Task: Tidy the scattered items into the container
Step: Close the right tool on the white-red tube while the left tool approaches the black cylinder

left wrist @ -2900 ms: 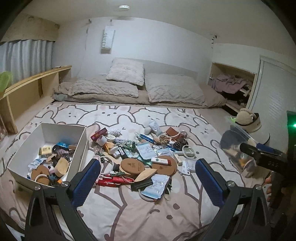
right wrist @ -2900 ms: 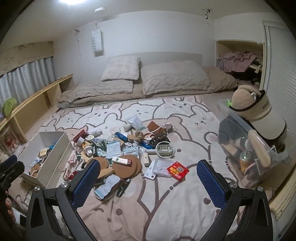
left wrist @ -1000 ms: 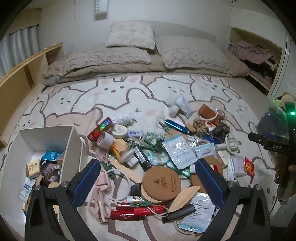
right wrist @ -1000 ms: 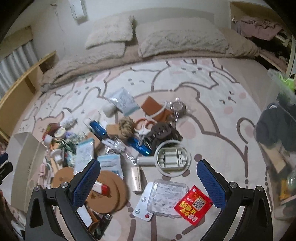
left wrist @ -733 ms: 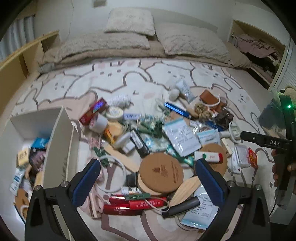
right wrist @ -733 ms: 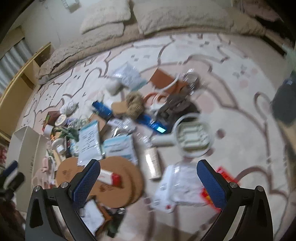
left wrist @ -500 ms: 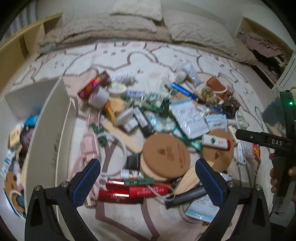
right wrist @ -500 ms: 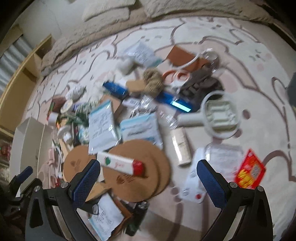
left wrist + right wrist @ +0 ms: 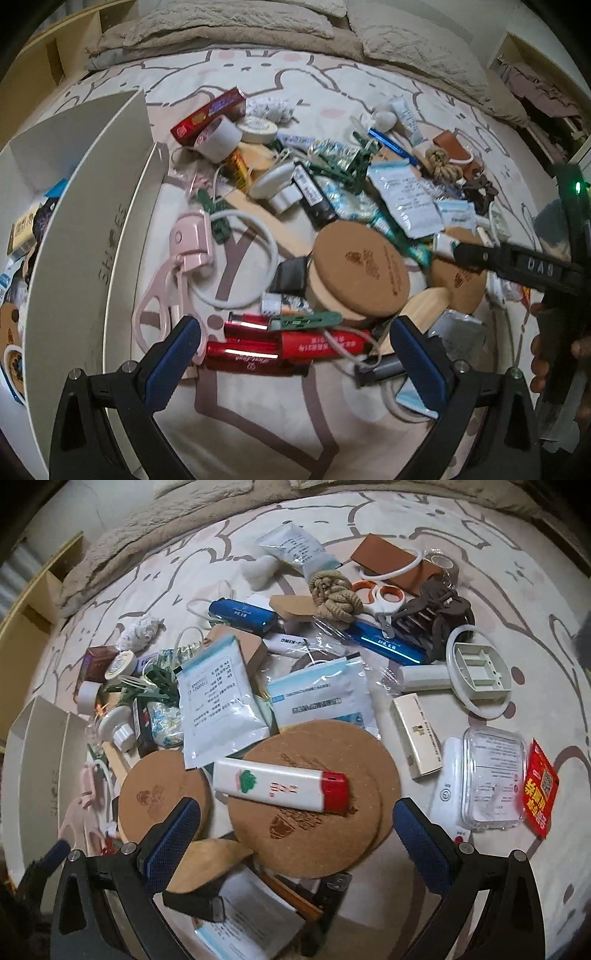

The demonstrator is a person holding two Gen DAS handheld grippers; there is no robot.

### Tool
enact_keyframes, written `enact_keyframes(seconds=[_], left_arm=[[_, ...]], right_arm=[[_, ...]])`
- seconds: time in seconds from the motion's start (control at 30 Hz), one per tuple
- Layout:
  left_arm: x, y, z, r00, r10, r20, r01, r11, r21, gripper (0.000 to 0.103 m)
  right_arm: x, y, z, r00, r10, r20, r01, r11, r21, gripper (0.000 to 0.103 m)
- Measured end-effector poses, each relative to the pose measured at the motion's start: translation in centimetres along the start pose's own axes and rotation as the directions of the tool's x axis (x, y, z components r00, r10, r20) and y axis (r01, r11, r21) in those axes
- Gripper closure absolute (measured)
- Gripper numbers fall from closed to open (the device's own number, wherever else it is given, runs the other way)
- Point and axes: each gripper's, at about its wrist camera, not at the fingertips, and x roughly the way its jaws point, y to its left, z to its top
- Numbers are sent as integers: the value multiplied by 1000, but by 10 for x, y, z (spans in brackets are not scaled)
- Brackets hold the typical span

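both grippers, left (image 9: 295, 352) and right (image 9: 295, 829), gape empty (right over the white tube (image 9: 280, 788)) beside the box (image 9: 85, 236).

Bunny-print bedspread (image 9: 258, 417), pillows (image 9: 417, 48) behind, wooden shelf (image 9: 33, 74) left

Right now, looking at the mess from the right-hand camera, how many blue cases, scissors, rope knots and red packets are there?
blue cases: 2
scissors: 1
rope knot: 1
red packet: 1
Total: 5
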Motion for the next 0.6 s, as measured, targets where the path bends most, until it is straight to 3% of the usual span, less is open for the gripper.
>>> enact_keyframes(seconds=[0.4, 0.6], left_arm=[[14, -16, -19, 986, -98, -131, 87, 992, -87, 0], [21, -30, -29, 974, -126, -187, 97, 983, -158, 0]], right_arm=[[19, 26, 1, 996, -91, -4, 90, 990, -112, 1], [13, 20, 1, 994, -111, 6, 110, 982, -151, 18]])
